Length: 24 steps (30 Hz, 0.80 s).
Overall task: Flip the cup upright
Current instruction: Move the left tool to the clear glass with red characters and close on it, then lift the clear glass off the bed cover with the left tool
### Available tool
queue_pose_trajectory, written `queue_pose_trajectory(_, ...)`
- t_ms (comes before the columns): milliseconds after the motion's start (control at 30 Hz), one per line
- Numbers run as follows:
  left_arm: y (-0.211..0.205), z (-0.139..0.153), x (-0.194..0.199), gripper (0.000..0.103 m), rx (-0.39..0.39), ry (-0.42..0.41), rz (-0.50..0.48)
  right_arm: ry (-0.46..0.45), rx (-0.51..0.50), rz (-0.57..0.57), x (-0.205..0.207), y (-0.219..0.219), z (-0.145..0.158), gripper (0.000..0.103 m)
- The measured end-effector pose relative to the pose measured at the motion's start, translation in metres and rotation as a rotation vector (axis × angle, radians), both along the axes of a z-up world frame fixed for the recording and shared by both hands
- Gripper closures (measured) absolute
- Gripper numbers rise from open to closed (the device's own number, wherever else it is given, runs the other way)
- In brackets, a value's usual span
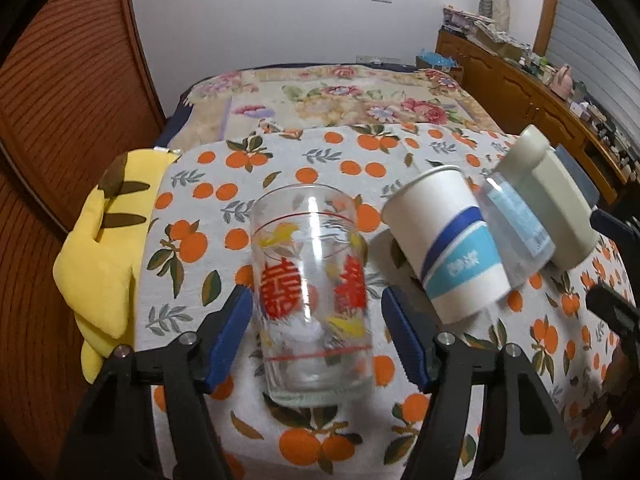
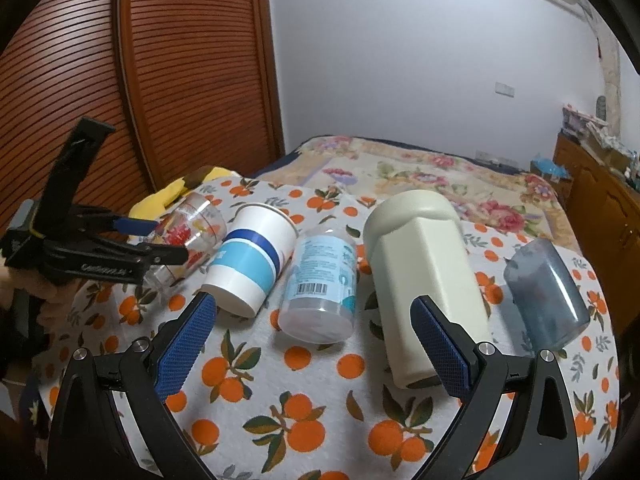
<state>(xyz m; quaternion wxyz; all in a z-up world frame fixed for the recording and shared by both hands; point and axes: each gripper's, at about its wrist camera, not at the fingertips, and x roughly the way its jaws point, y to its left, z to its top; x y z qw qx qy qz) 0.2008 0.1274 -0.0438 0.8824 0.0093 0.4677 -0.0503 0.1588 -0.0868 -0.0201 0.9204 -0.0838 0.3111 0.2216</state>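
Left wrist view: the left claw (image 1: 316,332) is spread wide with the glass cup (image 1: 310,292) standing between its blue pads, a gap on each side, so nothing is held yet. The cup rests on the orange-print cloth of the table (image 1: 280,160), its thick base apparently uppermost and toward the camera, mouth down, though the clear glass makes that hard to settle. It is a straight-sided tumbler printed with red double-happiness characters, yellow shapes and thin red rings. I judge it stiff, fairly heavy, slick and breakable; the best hold is across the mid-body at 3 and 9 o'clock, firmly, as the pads could slip on glass. At its 2 o'clock a paper cup (image 1: 444,240) with blue bands lies tilted.

From the right wrist view, the right claw (image 2: 312,344) is likewise wide open and empty, near a cream bottle (image 2: 424,280) at 1 o'clock.
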Motion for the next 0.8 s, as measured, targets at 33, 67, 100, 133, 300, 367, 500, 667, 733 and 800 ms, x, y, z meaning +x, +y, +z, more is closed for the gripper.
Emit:
queue_pose_trajectory(33,0.002,-0.002,0.002,0.035,-0.007,0.009,0.006,0.006,-0.001,0.004,0.001,0.001,-0.001,0.004)
queue_pose_trajectory(67,0.003,-0.003,0.004,0.035,-0.015,0.014,0.008,0.011,0.002,0.008,0.002,0.002,-0.002,0.004)
queue_pose_trajectory(100,0.004,-0.005,0.005,0.035,-0.023,0.021,0.009,0.016,0.005,0.011,0.002,0.002,-0.002,0.004)
queue_pose_trajectory(133,0.005,-0.007,0.006,0.035,-0.025,0.027,0.013,0.019,0.005,0.015,0.002,0.003,-0.003,0.004)
queue_pose_trajectory(300,0.007,-0.014,0.006,0.043,-0.044,0.036,0.003,0.037,0.021,0.031,0.002,0.004,-0.005,0.004)
queue_pose_trajectory(367,0.006,-0.013,0.005,0.044,-0.041,0.027,0.005,0.036,0.022,0.03,0.001,0.003,-0.004,0.004)
queue_pose_trajectory(500,0.008,-0.013,-0.002,0.044,-0.044,0.017,0.018,0.042,0.023,0.039,-0.001,0.002,-0.004,0.004)
queue_pose_trajectory(667,0.011,-0.011,-0.014,0.045,-0.05,0.003,0.037,0.051,0.023,0.045,-0.004,0.002,-0.004,0.004)
queue_pose_trajectory(733,0.011,-0.009,-0.021,0.045,-0.05,-0.009,0.043,0.045,0.02,0.045,-0.009,0.001,-0.003,0.004)
queue_pose_trajectory(800,0.009,-0.005,-0.03,0.045,-0.053,-0.024,0.043,0.041,0.021,0.045,-0.012,-0.001,-0.001,0.004)
